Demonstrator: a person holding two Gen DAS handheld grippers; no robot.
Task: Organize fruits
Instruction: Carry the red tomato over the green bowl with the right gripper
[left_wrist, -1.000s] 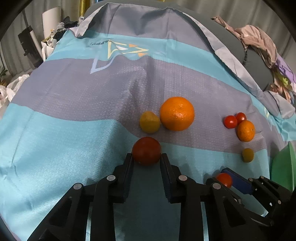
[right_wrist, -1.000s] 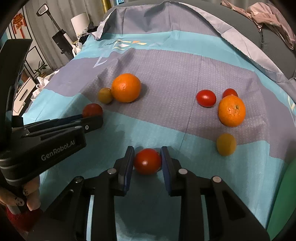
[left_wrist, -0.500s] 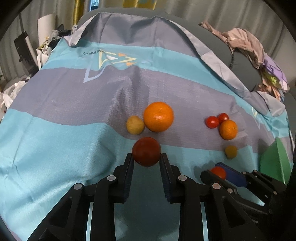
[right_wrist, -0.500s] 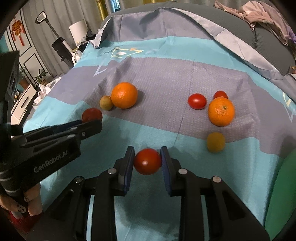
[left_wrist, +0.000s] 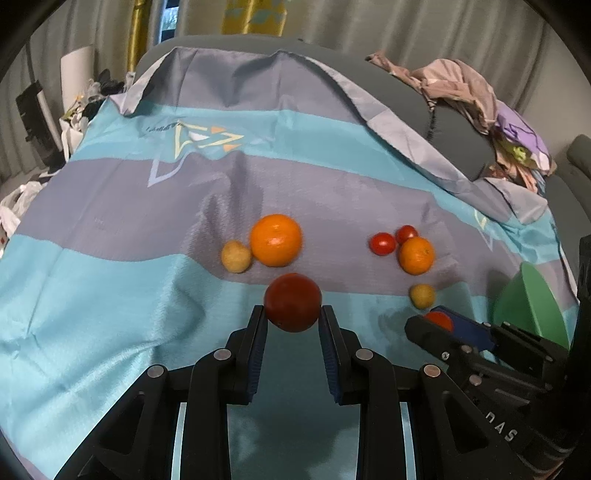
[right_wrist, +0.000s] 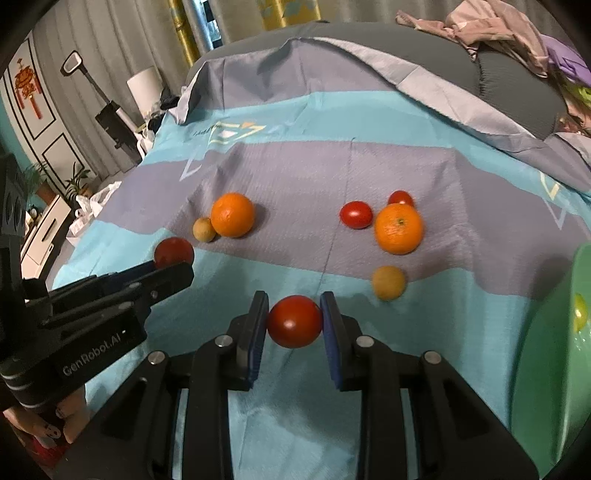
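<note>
My left gripper is shut on a dark red tomato, held above the striped cloth. My right gripper is shut on a second red tomato, also off the cloth. Each gripper shows in the other's view: the right gripper at lower right, the left gripper at left. On the cloth lie a large orange beside a small yellow fruit, and to the right two small tomatoes, a smaller orange and another yellow fruit.
A green bowl stands at the right edge with a yellow fruit inside; it also shows in the left wrist view. Crumpled clothes lie on the sofa back at far right. Clutter and a vacuum stand at the left.
Both grippers have risen and drawn back with their tomatoes, so the fruits on the cloth look smaller and farther. The green bowl has come further into the right wrist view.
</note>
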